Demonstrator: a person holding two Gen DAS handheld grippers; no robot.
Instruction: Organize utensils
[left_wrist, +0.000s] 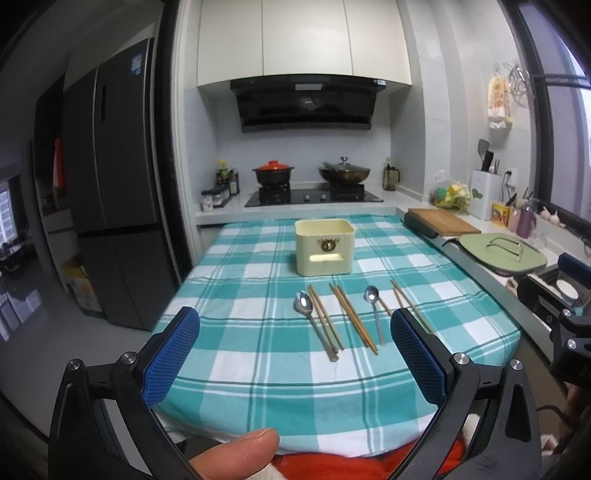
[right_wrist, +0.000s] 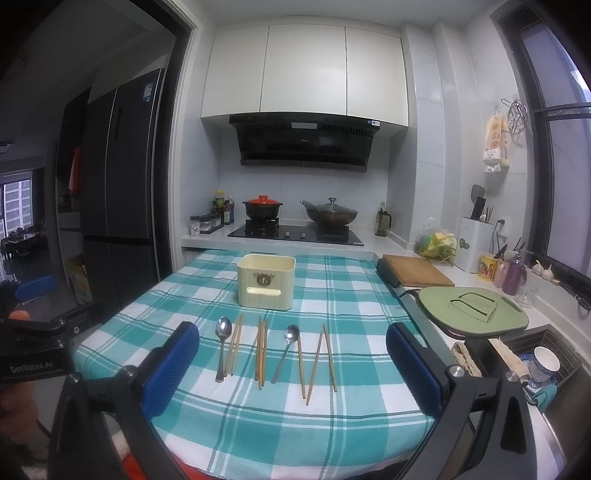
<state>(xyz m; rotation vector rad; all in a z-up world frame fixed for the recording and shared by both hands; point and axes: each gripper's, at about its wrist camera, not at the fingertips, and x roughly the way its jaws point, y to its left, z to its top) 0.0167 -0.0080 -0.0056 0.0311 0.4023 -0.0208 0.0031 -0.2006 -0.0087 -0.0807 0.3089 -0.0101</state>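
Note:
A cream utensil box (left_wrist: 324, 246) (right_wrist: 266, 281) stands open-topped at the middle of the teal checked tablecloth (left_wrist: 258, 354) (right_wrist: 354, 295). In front of it lie two steel spoons, the left one (left_wrist: 314, 318) (right_wrist: 222, 343) and the right one (left_wrist: 375, 311) (right_wrist: 286, 350), and several wooden chopsticks (left_wrist: 352, 317) (right_wrist: 261, 350) in a row, some more (right_wrist: 319, 362) at the right. My left gripper (left_wrist: 295, 352) is open and empty, above the table's near edge. My right gripper (right_wrist: 293, 367) is open and empty, also near the front edge.
A wooden cutting board (right_wrist: 417, 276) and a green lidded pan (right_wrist: 474, 309) sit on the counter at right, with a sink (right_wrist: 546, 365) holding a cup. A stove (right_wrist: 295, 233) with two pots is behind the table. A fridge (left_wrist: 110, 192) stands at left.

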